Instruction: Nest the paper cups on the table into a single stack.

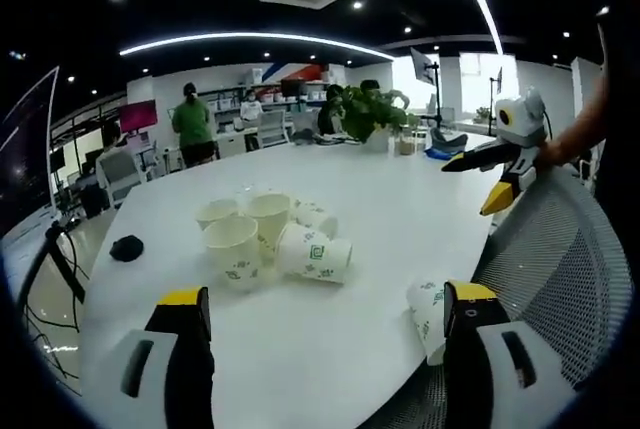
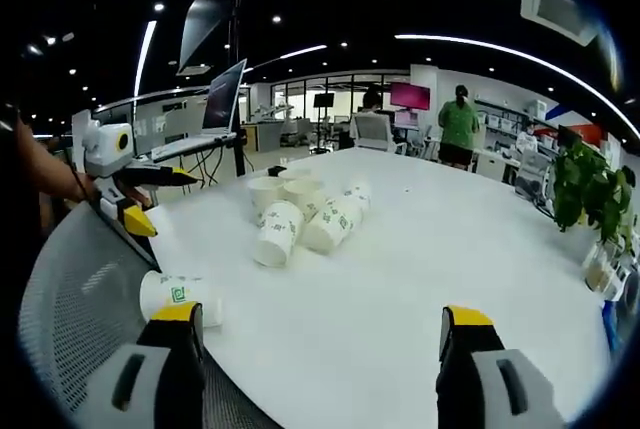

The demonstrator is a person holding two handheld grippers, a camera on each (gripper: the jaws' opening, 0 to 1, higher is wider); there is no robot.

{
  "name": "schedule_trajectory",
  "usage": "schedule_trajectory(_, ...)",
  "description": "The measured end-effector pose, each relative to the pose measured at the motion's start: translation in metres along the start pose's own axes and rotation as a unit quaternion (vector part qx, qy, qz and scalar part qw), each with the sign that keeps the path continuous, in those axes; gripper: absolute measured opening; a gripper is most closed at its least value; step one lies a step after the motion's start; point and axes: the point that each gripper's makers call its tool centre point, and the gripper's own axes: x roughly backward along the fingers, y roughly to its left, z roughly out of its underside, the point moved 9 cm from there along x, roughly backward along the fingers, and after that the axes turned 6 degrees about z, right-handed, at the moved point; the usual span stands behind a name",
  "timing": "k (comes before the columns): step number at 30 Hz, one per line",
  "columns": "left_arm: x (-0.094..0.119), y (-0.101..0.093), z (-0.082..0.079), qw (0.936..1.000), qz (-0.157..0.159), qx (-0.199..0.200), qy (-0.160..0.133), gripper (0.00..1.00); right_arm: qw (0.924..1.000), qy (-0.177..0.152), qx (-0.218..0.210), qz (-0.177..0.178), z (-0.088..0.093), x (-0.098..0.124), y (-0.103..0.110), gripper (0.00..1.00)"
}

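Several white paper cups with green print (image 1: 265,234) cluster mid-table on the white table (image 1: 330,349); some stand upright, others lie on their sides. The same cluster (image 2: 300,214) appears in the right gripper view. One more cup (image 1: 428,319) lies on its side at the table's edge, also seen beside my right gripper's left jaw (image 2: 180,297). My left gripper (image 1: 325,314) is open, short of the cluster, holding nothing. My right gripper (image 2: 320,327) is open too, over bare table. Each gripper appears in the other's view, held by a hand: right (image 1: 505,159), left (image 2: 125,184).
A grey mesh chair back (image 1: 560,269) (image 2: 80,299) stands against the table's edge by the lone cup. A small black object (image 1: 127,247) lies on the table's left side. A potted plant (image 1: 372,114) (image 2: 590,199) stands at the far end. People stand among desks behind.
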Motion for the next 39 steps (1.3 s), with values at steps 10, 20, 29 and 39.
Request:
schedule_trajectory(10,0.0,0.0,-0.001,1.0,-0.002,-0.002,-0.005,0.97,1.0,-0.003,0.004,-0.001,0.0,0.0,0.0,1.0)
schedule_trajectory(20,0.0,-0.001,-0.002,1.0,0.0,-0.003,0.004,0.99,1.0,-0.006,0.007,0.0,0.0,0.001,-0.001,1.0)
schedule_trajectory(29,0.008,0.005,-0.006,0.9999,-0.01,-0.008,0.001,0.98,1.0,-0.009,0.002,0.001,-0.001,0.002,-0.001,1.0)
schedule_trajectory(39,0.02,0.009,-0.014,0.9999,-0.008,-0.009,0.009,0.99,0.9999,-0.011,0.0,0.0,-0.002,0.002,0.0,1.0)
